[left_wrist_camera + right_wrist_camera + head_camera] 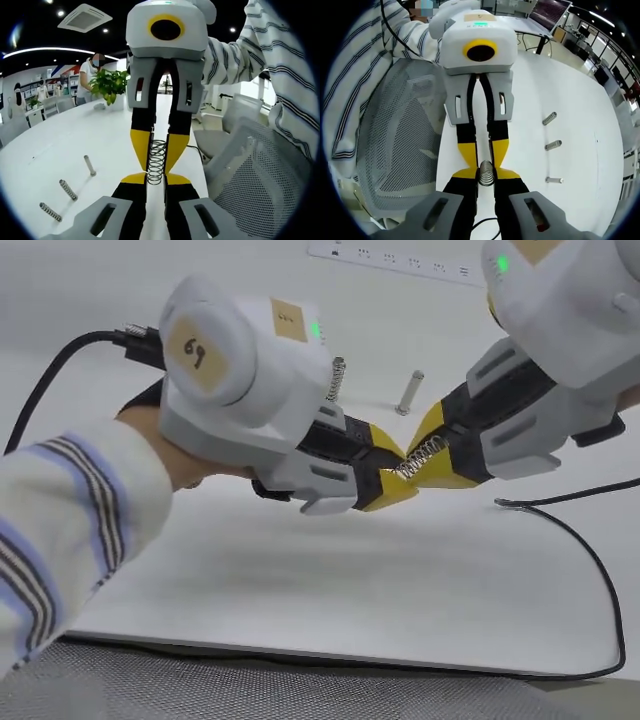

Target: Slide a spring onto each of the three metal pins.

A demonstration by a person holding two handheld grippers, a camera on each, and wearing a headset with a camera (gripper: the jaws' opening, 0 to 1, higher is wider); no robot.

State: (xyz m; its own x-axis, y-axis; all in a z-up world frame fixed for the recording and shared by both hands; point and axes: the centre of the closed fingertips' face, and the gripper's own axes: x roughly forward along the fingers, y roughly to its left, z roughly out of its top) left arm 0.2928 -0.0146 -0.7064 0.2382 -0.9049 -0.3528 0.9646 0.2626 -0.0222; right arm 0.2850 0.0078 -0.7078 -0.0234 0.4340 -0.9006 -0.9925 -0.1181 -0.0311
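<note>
A small steel spring (420,456) hangs above the white table (300,570), pinched between the yellow tips of both grippers, which meet nose to nose. My left gripper (395,476) comes in from the left and is shut on the spring's near end (156,162). My right gripper (436,452) comes from the upper right, also shut on the spring (486,173). Behind them stand a pin with a spring on it (336,378) and a bare metal pin (410,392). The left gripper view shows the bare pin (90,165) and two spring-covered pins (67,189) (50,211).
A black cable (570,540) loops over the table at the right. A white power strip (400,258) lies at the far edge. A grey mesh chair (250,170) stands by the table's near edge. A potted plant (110,84) and a person (92,75) are far off.
</note>
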